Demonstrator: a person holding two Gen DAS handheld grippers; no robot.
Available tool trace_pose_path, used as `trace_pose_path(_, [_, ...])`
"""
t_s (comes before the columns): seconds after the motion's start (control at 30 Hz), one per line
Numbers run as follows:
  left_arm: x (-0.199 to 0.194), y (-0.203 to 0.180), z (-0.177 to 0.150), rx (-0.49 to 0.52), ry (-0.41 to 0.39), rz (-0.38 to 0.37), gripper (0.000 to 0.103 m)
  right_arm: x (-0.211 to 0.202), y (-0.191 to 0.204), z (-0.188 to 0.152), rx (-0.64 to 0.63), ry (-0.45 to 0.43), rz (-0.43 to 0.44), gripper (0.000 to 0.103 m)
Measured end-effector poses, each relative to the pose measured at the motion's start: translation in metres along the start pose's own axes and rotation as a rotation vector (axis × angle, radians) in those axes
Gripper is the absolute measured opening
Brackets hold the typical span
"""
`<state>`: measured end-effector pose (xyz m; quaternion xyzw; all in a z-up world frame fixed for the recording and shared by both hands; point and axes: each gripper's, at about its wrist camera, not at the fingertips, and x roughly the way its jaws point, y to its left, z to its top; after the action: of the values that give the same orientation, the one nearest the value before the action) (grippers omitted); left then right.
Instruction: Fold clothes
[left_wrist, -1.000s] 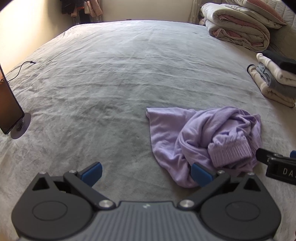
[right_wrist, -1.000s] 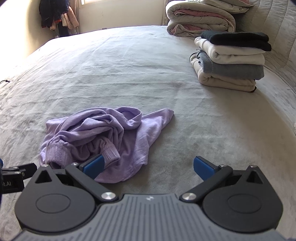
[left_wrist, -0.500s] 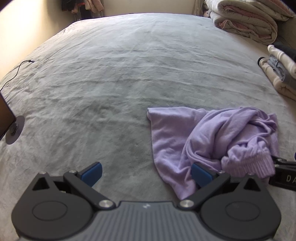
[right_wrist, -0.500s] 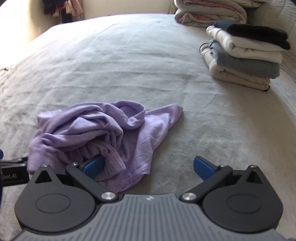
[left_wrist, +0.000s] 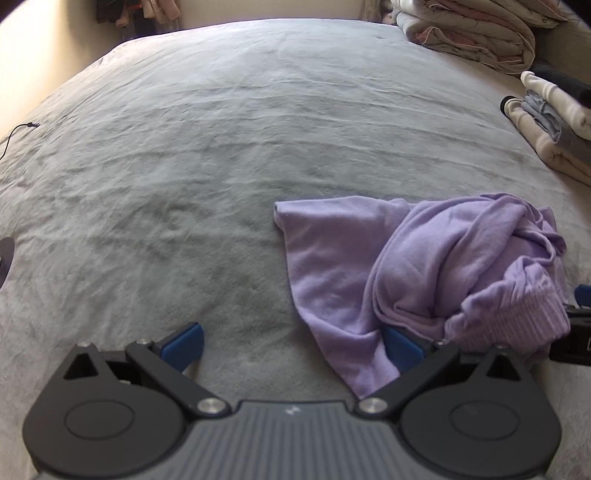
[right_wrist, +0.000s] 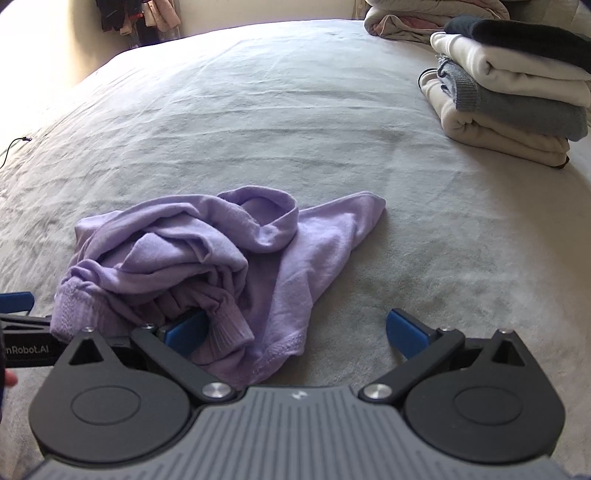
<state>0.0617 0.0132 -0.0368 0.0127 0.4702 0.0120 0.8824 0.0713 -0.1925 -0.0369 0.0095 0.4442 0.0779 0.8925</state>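
Lilac knit, soft and crumpled, the sweater (left_wrist: 436, 266) lies bunched on the grey plush bed (left_wrist: 221, 147), ribbed cuffs nearest. The left hand-held gripper (left_wrist: 291, 343) gapes wide and empty, sweater lower right; the right hand-held gripper (right_wrist: 295, 328) likewise, sweater lower left. Only the right view shows the whole folded stack (right_wrist: 509, 92), upper right.

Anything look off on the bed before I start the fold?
Only the lavender sweatshirt: it lies bunched in a heap, sleeves twisted into the body, unlike the neat folded stack at far right. Nothing looks spilled or damaged.
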Motion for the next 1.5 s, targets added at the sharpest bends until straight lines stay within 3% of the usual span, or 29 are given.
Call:
trace_pose_path(0.27, [-0.013, 0.012, -0.002, -0.011, -0.020, -0.061, 0.101, -0.015, 0.007, 0.002, -0.047, -0.024, -0.001, 0.103])
trace_pose_path(0.47, [-0.039, 0.020, 0.000, -0.021, -0.079, -0.172, 0.100, -0.041, 0.014, 0.001, -0.094, -0.102, 0.051, 0.103])
trace_pose_path(0.63, [-0.046, 0.015, -0.003, 0.011, -0.076, -0.227, 0.097, -0.049, 0.005, 0.000, -0.076, -0.122, 0.072, 0.103])
trace_pose_path(0.8, [-0.050, 0.018, -0.003, -0.007, -0.065, -0.306, 0.089, -0.049, -0.001, 0.001, -0.046, -0.121, 0.094, 0.094])
trace_pose_path(0.9, [-0.052, 0.021, -0.002, -0.037, -0.061, -0.376, 0.084, -0.044, -0.005, 0.003, -0.028, -0.102, 0.126, 0.079])
trace_pose_path(1.07, [-0.052, 0.018, -0.003, -0.036, -0.061, -0.447, 0.060, -0.033, -0.014, 0.004, 0.083, -0.034, 0.239, 0.066])
trace_pose_path(1.17, [-0.052, 0.015, -0.003, -0.026, -0.065, -0.468, 0.053, -0.030, -0.017, 0.004, 0.154, -0.008, 0.307, 0.060])
trace_pose_path(1.27, [-0.057, 0.011, -0.003, 0.008, -0.111, -0.480, 0.052, -0.029, -0.019, 0.006, 0.176, -0.002, 0.317, 0.058])
trace_pose_path(1.4, [-0.066, -0.003, -0.005, 0.133, -0.175, -0.514, 0.054, -0.031, -0.023, 0.008, 0.200, -0.010, 0.313, 0.055])
trace_pose_path(1.5, [-0.067, -0.011, -0.008, 0.174, -0.152, -0.564, 0.054, -0.035, -0.028, 0.010, 0.213, -0.039, 0.288, 0.048])
